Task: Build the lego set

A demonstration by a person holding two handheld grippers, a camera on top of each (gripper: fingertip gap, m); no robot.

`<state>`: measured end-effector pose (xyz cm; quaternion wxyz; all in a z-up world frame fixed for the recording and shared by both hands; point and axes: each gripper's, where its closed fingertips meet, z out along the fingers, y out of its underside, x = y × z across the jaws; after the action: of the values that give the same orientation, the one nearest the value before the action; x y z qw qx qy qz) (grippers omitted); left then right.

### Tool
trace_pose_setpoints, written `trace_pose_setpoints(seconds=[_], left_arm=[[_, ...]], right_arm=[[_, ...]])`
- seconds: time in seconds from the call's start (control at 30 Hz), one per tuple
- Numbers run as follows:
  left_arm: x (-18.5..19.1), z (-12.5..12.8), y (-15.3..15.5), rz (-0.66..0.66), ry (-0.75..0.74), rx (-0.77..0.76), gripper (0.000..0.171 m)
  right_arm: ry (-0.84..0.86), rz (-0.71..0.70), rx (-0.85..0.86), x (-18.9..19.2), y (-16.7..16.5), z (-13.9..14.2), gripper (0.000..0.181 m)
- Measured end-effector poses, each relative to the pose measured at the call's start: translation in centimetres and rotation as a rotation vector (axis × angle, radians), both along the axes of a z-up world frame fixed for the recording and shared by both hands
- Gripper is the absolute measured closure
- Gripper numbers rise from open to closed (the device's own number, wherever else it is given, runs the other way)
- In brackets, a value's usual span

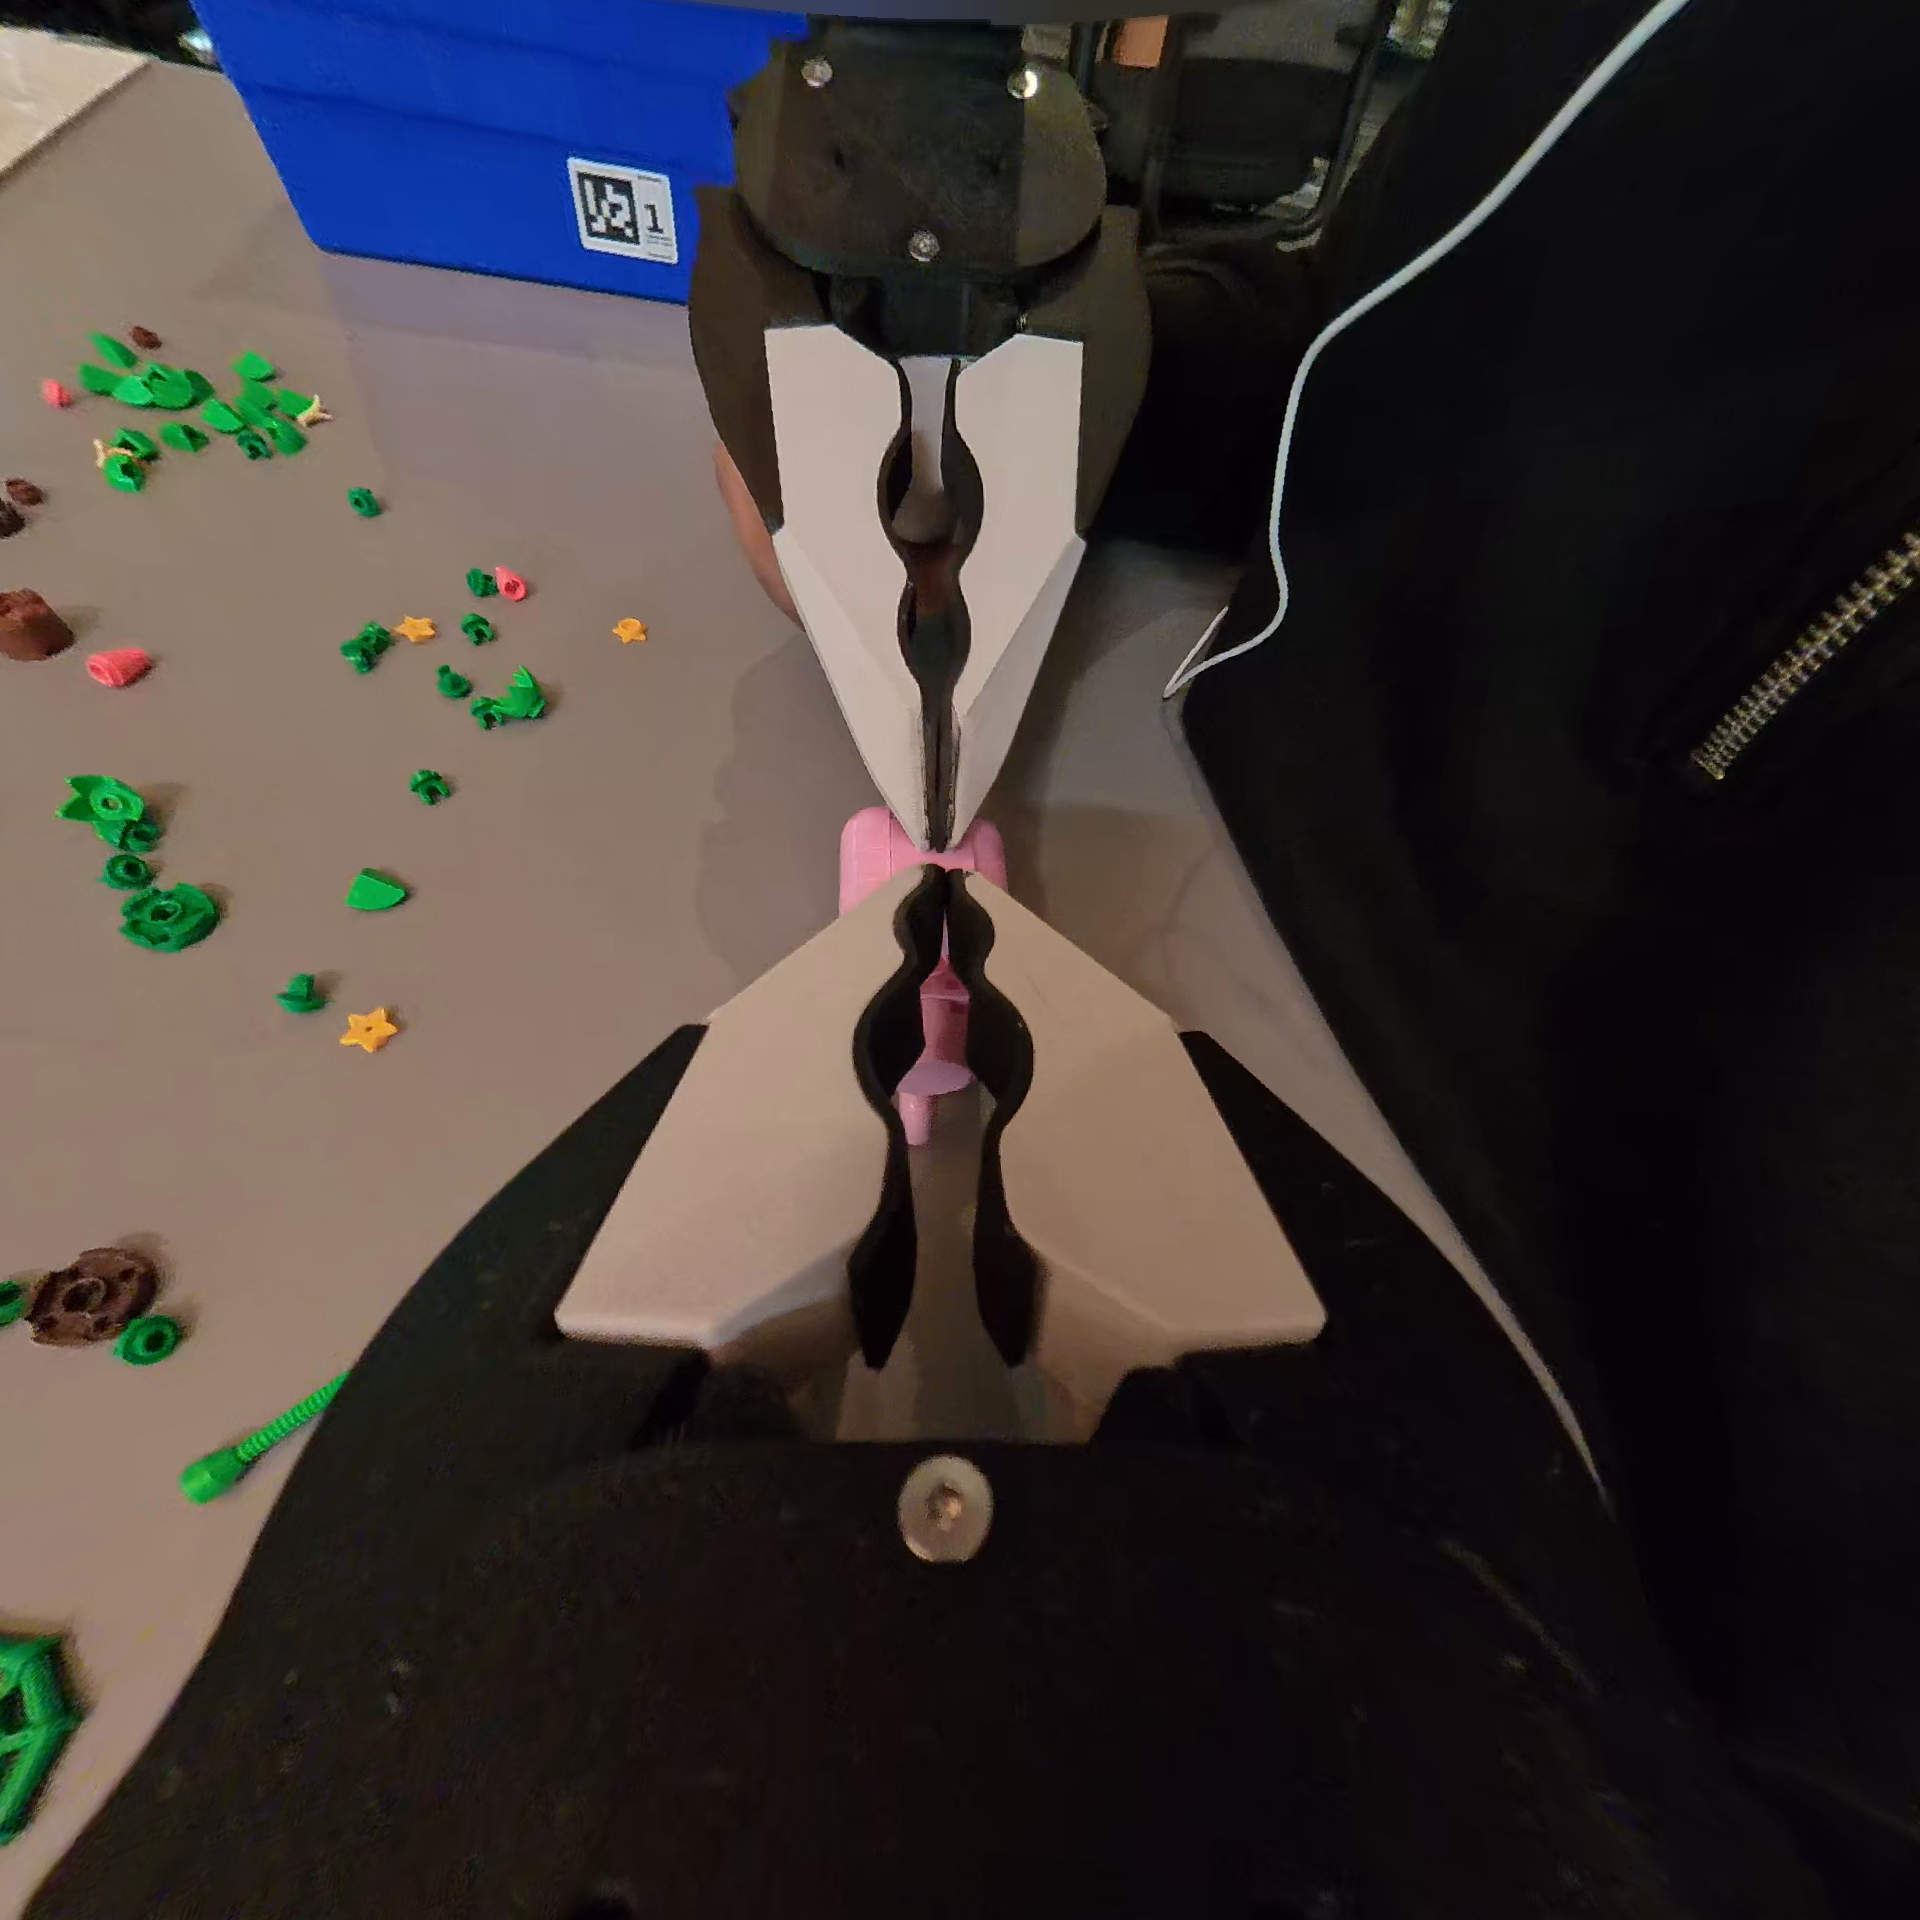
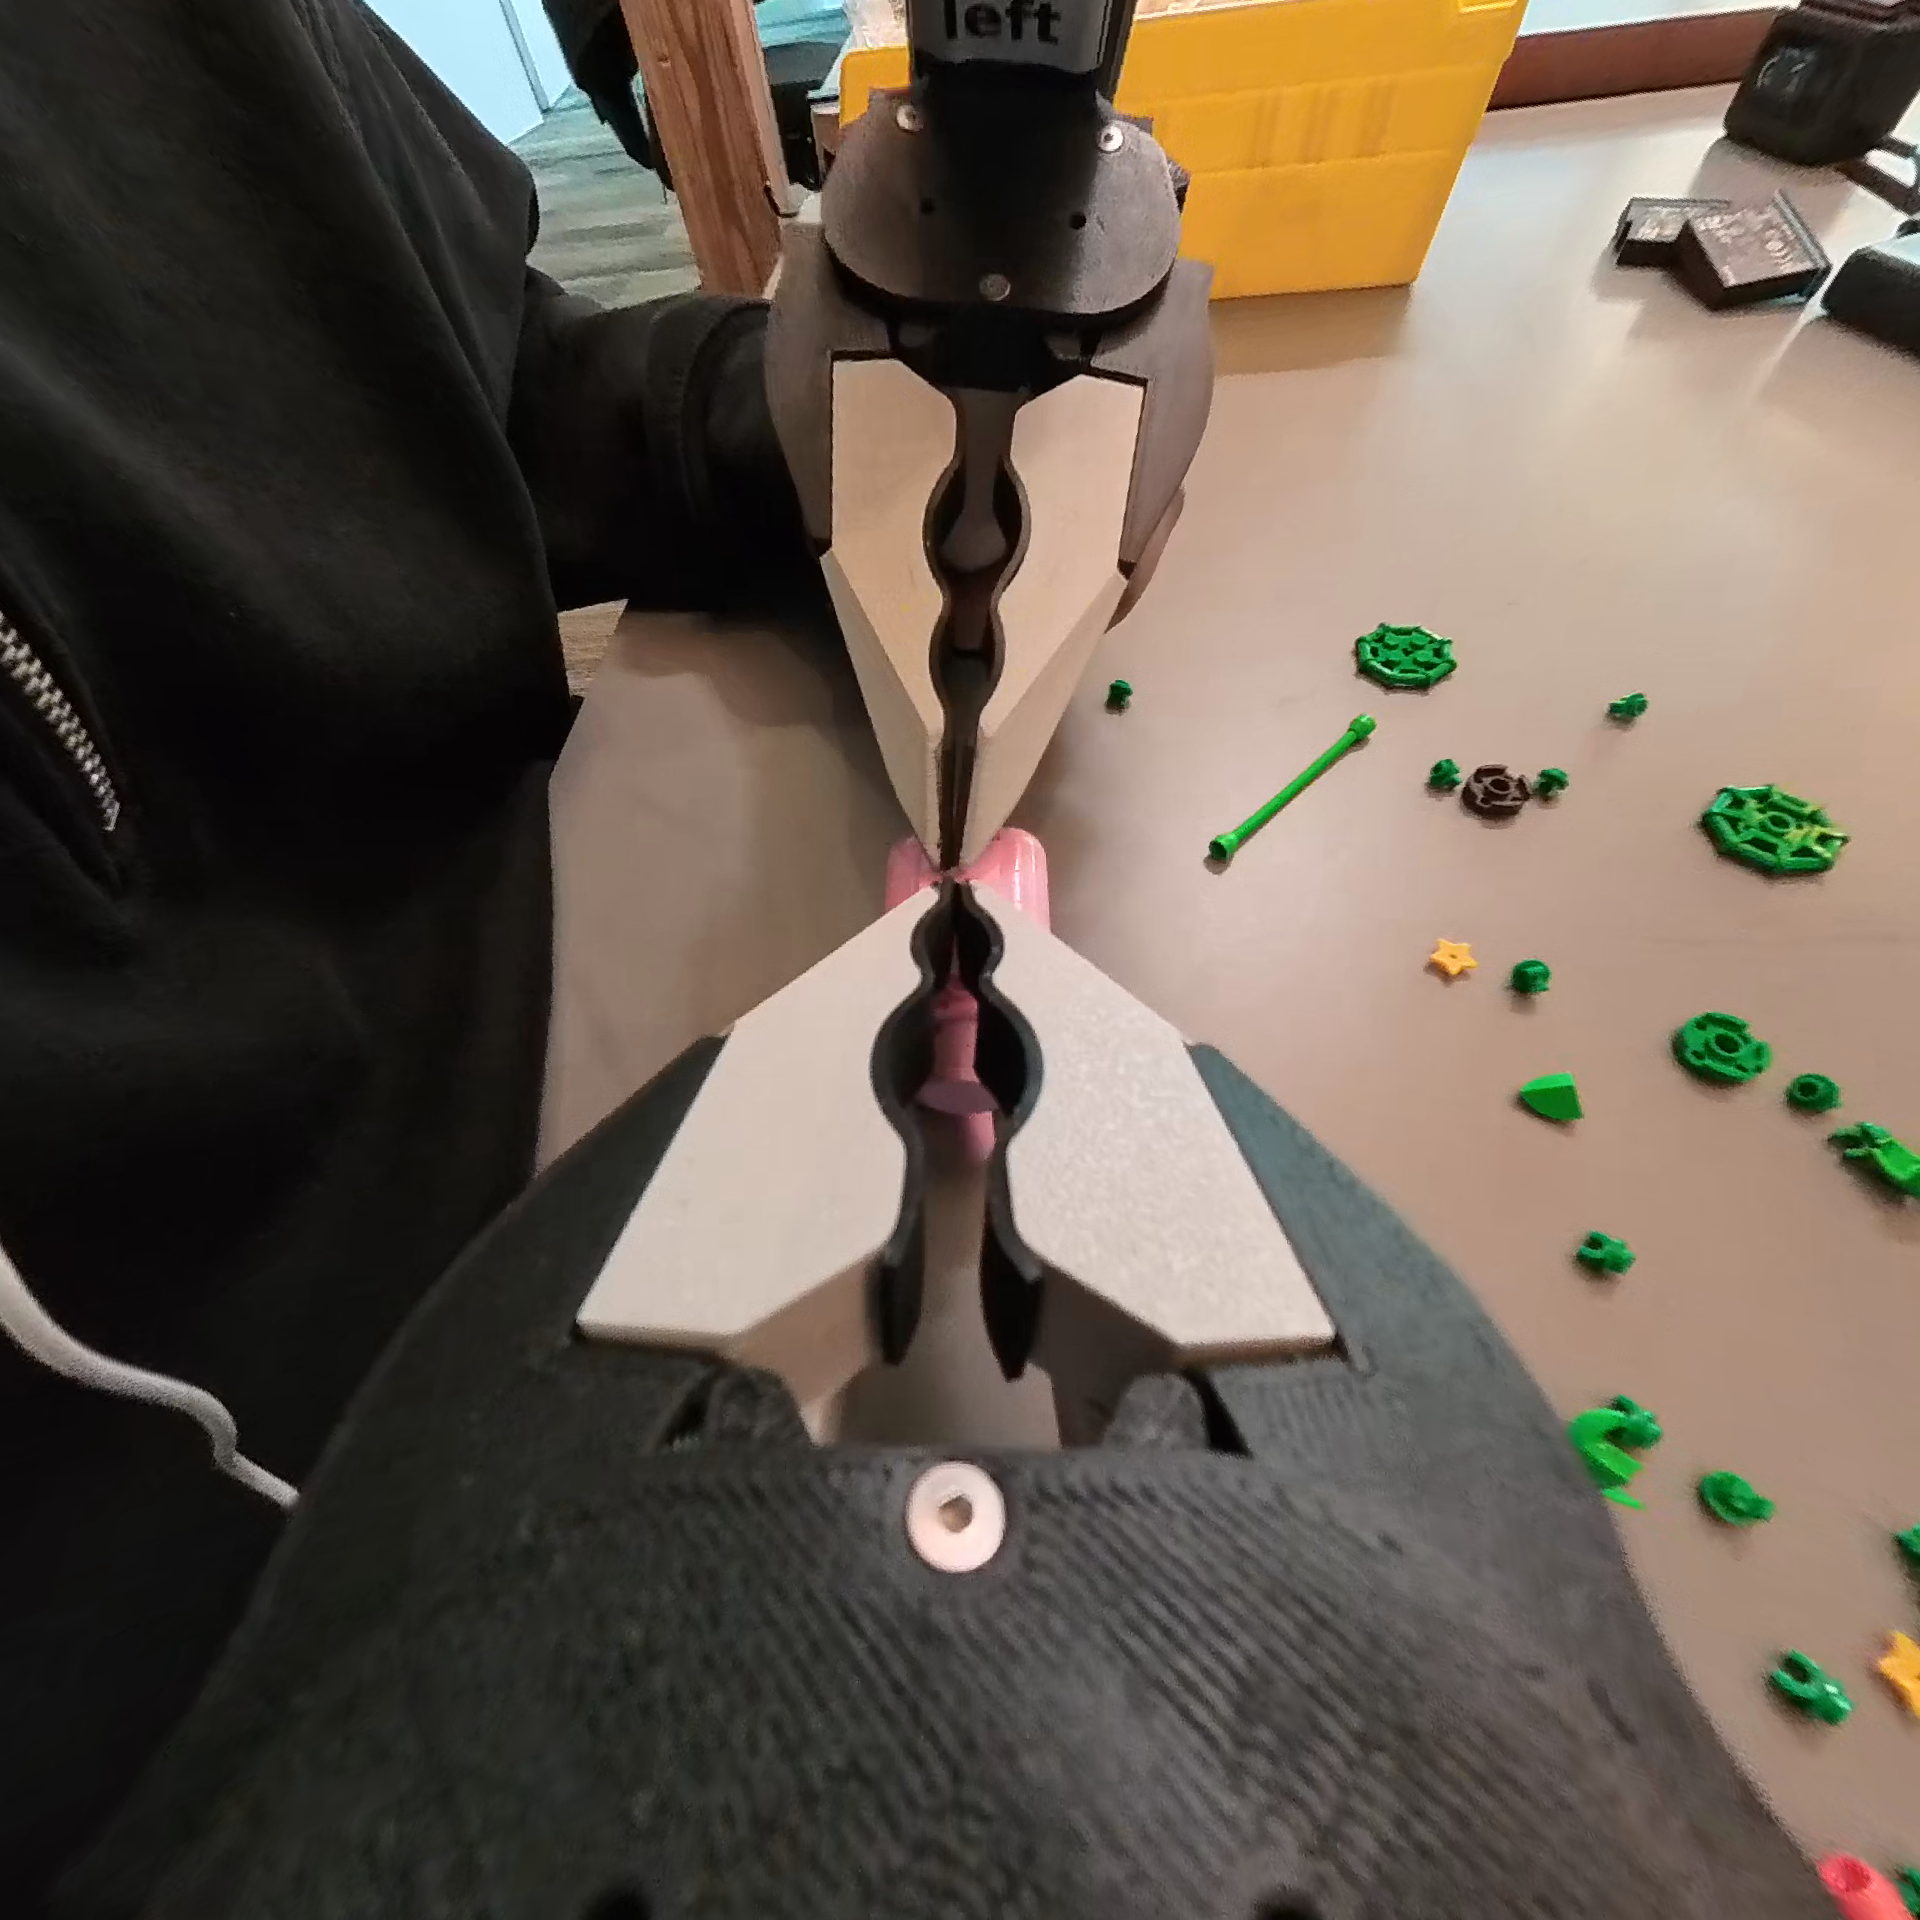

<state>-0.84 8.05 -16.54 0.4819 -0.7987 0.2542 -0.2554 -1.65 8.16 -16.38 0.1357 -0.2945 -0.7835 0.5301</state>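
Note:
My left gripper (image 1: 940,881) and my right gripper (image 2: 951,891) meet tip to tip above the grey table (image 1: 582,935). Both are shut. A pink lego piece (image 1: 871,857) sits right at the touching tips, with a wider part sticking out on both sides. A thin pink stem (image 1: 933,1039) shows through the gap between my left fingers. In the right wrist view the pink piece (image 2: 1016,862) shows the same way, with a stem under my right fingers. The right gripper (image 1: 940,836) comes in from the top of the left wrist view, and the left gripper (image 2: 951,857) from the top of the right wrist view.
Loose green, brown, pink and yellow star pieces (image 1: 166,914) lie scattered on the table. A green rod (image 2: 1288,795) and green web discs (image 2: 1403,657) lie to the right. A blue bin (image 1: 468,135) and a yellow bin (image 2: 1309,156) stand behind. A person's black jacket (image 1: 1610,831) is close by. Less than 4 cm separates the two grippers' tips. The green rod (image 2: 1288,795) is about equally far from each gripper, around 12 cm.

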Motion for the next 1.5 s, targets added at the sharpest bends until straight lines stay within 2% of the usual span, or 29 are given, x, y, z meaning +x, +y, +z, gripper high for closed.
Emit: trace_pose_setpoints(seconds=[0.2,0.67,0.87,1.0,1.1,1.23,1.33,1.4,1.5], left_arm=[[0.0,-0.1,0.0,0.016,0.0,-0.041,0.171],[-0.1,-0.5,0.1,0.022,-0.031,-0.1,0.17],[-0.1,-0.6,0.1,0.017,-0.034,-0.091,0.17],[-0.2,-0.4,-0.2,0.0,-0.052,-0.079,0.171],[-0.3,0.8,-0.4,-0.015,-0.098,-0.027,0.171],[-1.7,2.9,-0.5,0.009,-0.19,0.062,0.171],[-3.0,3.6,-0.2,0.05,-0.244,0.08,0.166],[-3.6,4.2,-0.1,0.074,-0.294,0.096,0.162],[-4.4,4.8,0.4,0.118,-0.347,0.114,0.149]], right_arm=[[-0.107,-0.025,-0.08,-0.1,0.0,0.0,0.181],[-0.215,-0.059,-0.118,-0.1,0.0,-0.2,0.181],[-0.175,-0.058,-0.084,-0.1,0.0,-0.2,0.181],[-0.091,0.016,-0.091,0.6,0.0,0.4,0.181],[-0.016,0.01,-0.181,0.3,0.4,2.7,0.161],[0.037,-0.042,-0.042,-0.4,0.9,1.2,0.133],[0.014,-0.009,0.026,-0.1,-0.1,-0.3,0.123],[0.003,-0.004,0.09,-0.1,-0.5,-1.5,0.126],[0.049,-0.018,0.209,-0.4,-0.3,-2.5,0.143]])
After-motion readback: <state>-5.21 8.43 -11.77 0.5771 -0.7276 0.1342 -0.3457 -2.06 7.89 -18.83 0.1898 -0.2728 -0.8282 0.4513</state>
